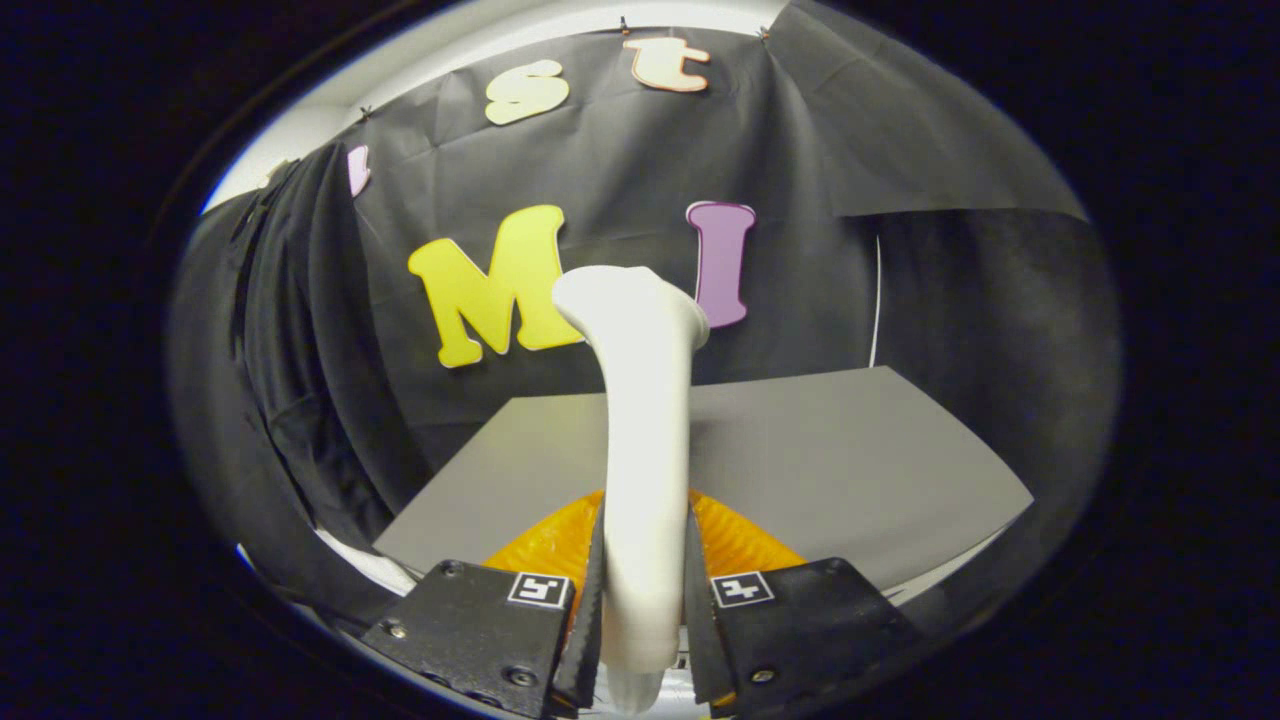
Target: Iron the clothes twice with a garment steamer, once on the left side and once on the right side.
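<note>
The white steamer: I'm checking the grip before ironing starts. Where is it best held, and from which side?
Grip the steamer on its straight, slim handle, below the flared head. The tongs are shut on that handle now, one finger pressing each side. The narrow, even shaft fits between them, and the head points away towards the hanging black garment.

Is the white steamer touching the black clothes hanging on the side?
Apart. The gripper view shows the garment steamer clamped between both fingers, standing up over the grey table, with booth wall showing between it and the hanging black clothes.
</note>
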{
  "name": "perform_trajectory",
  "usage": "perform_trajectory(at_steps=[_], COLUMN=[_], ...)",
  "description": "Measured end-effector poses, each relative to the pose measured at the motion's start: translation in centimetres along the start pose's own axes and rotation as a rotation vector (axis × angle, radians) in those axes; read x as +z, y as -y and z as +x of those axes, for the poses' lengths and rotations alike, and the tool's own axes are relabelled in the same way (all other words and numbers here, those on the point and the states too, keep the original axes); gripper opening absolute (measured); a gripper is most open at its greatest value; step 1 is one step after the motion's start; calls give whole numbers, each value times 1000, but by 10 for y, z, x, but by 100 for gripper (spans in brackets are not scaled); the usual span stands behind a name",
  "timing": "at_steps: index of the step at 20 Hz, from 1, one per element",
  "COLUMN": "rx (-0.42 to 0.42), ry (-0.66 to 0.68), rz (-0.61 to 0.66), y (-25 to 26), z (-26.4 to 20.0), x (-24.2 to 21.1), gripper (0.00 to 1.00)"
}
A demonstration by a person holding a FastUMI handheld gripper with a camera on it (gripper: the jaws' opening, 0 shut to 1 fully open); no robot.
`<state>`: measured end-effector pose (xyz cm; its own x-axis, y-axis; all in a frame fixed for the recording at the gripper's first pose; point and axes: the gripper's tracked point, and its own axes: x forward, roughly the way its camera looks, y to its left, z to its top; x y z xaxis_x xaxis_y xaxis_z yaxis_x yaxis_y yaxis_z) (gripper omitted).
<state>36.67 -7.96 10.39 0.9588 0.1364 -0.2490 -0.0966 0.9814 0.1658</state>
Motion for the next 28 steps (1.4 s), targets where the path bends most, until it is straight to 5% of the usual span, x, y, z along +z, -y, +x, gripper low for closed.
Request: perform_trajectory(at_steps=[14,28], rx=[120,305], ry=[243,302], rz=[5,-87], y=[-207,-419], z=[-145,-151], x=[87,111], gripper=[38,38])
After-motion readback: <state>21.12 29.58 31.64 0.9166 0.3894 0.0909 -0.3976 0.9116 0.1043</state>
